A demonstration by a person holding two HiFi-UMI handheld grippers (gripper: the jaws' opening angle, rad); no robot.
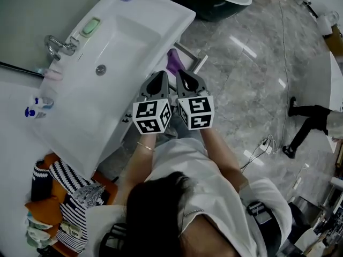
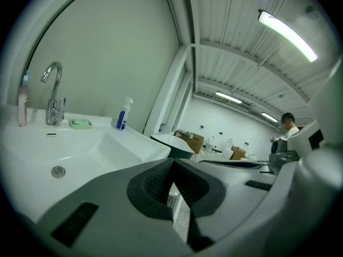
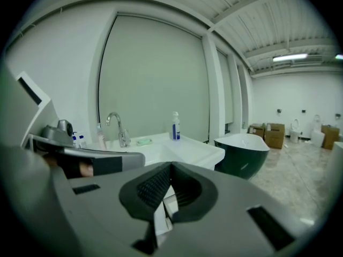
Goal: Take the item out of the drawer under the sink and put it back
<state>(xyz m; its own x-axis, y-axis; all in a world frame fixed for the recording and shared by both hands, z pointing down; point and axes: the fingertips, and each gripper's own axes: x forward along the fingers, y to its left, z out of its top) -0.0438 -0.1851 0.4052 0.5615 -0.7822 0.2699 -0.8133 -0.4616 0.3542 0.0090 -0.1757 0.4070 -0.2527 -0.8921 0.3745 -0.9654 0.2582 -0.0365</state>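
holds left tool (image 1: 161, 75) and right tool (image 1: 182, 73) side by side beside the sink (image 1: 128, 36), both closed tight, gripping nothing.

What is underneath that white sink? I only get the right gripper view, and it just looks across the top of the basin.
Observer: The head view shows a purple thing just below the sink's near corner. I cannot tell what it is.
Operator: Is the other gripper holding anything?
Observer: No. In its own view, the left gripper has its jaws together with nothing between them.
Operator: Is anyone else around?
Observer: Yes. In the head view, a person's dark-trousered legs are on the marble floor, far off to the right.
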